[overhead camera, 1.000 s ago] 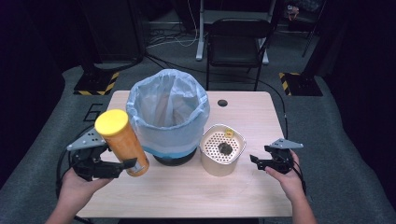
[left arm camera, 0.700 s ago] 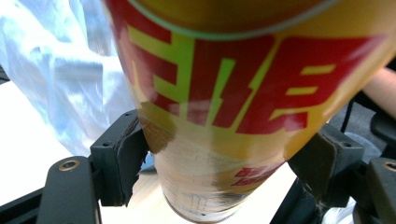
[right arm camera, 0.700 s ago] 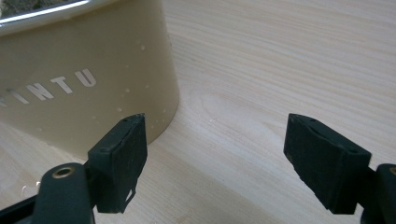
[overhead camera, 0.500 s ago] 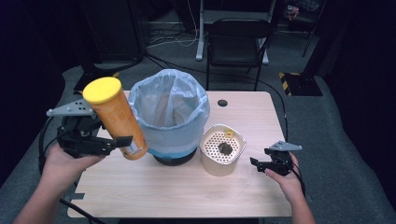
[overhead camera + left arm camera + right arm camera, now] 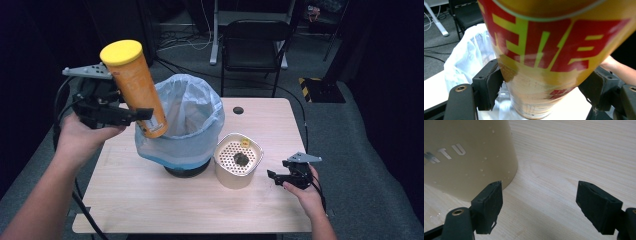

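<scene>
- Left gripper (image 5: 131, 114) clamps orange canister (image 5: 134, 90), yellow lid up, tilted, held above desk (image 5: 150, 200) beside lined bin (image 5: 187, 120).
- Right gripper (image 5: 275, 176) open, empty, low near beige strainer tub (image 5: 239, 160).

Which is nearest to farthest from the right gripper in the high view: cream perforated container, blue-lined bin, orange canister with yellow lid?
1. Cream perforated container, just left of the right gripper.
2. Blue-lined bin, mid-table, beyond the container.
3. Orange canister with yellow lid, held up at far left by the left gripper.
</scene>
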The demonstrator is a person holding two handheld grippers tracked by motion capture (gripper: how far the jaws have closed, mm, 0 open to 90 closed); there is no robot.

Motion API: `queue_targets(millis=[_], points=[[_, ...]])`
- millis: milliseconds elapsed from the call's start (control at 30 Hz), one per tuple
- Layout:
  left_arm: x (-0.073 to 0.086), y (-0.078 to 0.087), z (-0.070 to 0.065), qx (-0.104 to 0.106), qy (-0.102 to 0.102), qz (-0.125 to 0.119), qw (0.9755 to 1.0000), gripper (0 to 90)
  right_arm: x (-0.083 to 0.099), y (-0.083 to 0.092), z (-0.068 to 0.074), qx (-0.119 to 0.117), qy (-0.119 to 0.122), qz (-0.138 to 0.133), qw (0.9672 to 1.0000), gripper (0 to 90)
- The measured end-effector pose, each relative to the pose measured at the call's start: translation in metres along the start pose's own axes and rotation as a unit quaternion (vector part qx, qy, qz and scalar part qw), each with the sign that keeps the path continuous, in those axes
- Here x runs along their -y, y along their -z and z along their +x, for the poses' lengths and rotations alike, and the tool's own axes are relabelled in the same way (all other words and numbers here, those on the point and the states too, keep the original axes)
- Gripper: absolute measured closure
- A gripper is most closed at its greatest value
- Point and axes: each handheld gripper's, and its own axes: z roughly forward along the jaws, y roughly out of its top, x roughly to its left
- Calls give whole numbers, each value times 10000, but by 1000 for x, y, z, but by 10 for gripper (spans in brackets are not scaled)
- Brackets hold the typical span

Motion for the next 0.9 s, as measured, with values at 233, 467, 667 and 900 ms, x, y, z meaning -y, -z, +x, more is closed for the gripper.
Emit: queue_targets(millis=[233, 467, 667, 900], points=[[-12, -29, 9, -62, 67, 7, 10000, 242, 2, -2, 0, 14, -34, 33, 10000, 212], [-12, -72, 14, -241, -4, 99, 9997, 242, 2, -3, 1, 25, 47, 82, 10000, 212], [-6, -98, 19, -206, 35, 269, 9994, 241, 3, -4, 0, 7, 60, 85, 9999, 212], [1, -124, 25, -207, 69, 481, 9986, 241, 2, -4, 0, 29, 45, 43, 10000, 213]])
